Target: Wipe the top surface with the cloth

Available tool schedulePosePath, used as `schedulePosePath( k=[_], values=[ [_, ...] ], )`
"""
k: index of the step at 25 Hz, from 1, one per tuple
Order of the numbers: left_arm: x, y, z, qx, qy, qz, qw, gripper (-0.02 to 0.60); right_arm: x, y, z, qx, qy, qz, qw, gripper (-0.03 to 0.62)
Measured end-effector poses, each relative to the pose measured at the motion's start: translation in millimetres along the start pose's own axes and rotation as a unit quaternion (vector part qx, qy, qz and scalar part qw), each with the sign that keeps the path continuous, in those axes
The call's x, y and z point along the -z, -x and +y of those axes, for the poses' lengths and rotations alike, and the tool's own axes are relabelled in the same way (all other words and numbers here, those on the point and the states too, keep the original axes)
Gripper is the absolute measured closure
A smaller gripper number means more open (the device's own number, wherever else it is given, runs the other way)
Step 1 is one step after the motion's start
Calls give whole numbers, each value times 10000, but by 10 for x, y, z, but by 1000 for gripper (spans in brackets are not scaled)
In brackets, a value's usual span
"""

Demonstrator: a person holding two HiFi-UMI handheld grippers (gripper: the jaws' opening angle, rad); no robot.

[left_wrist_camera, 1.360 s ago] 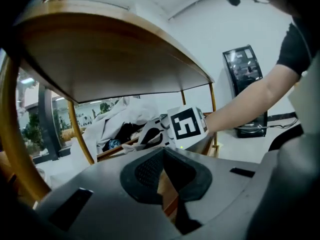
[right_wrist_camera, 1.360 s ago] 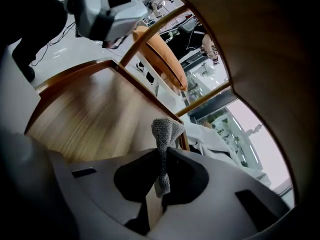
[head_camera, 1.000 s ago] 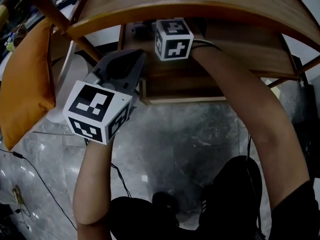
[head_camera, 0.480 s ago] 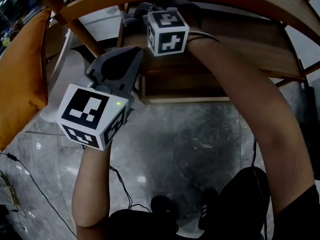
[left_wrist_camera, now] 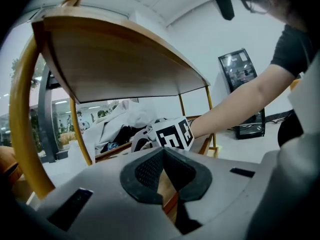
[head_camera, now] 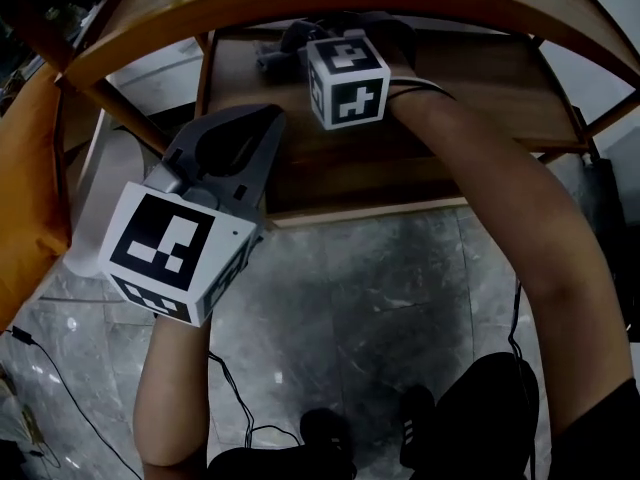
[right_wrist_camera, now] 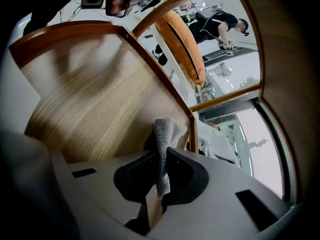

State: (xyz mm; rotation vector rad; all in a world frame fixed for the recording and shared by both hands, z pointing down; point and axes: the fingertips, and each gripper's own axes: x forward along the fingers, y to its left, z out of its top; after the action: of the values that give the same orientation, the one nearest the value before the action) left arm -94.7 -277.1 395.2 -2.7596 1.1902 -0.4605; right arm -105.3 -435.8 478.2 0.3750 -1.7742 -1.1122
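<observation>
Between the right gripper's (right_wrist_camera: pixel 159 180) jaws — pinched — sits the cloth (right_wrist_camera: pixel 163 134).

The lower shelf (head_camera: pixel 470 78) and the floor (head_camera: pixel 380 288) are viewed steeply from above in the head view. The left gripper view is aimed roughly level beneath the tabletop (left_wrist_camera: pixel 115 59). A marker cube (left_wrist_camera: pixel 172 134) is shared with the head view. The right gripper view is held close along the shelf, seemingly toward a window, with the cloth (right_wrist_camera: pixel 162 149) in the near foreground.
</observation>
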Motion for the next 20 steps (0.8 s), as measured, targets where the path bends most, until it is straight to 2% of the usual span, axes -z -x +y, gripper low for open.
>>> schedulePosePath(
  k=[7,14,20],
  values=[
    [-130,-394,-269,327,-166,56,9993,571,827,398,171,23,-364,592,9976,562],
    [-260,-718,-667,725,-332,80,9968,571,1671,801,342,-53,-739,1208,9899,562],
    [-425,-924,-924,960,-468,14,9943,571,2288,1183,457,-76,-775,1733,9818,562]
  ],
)
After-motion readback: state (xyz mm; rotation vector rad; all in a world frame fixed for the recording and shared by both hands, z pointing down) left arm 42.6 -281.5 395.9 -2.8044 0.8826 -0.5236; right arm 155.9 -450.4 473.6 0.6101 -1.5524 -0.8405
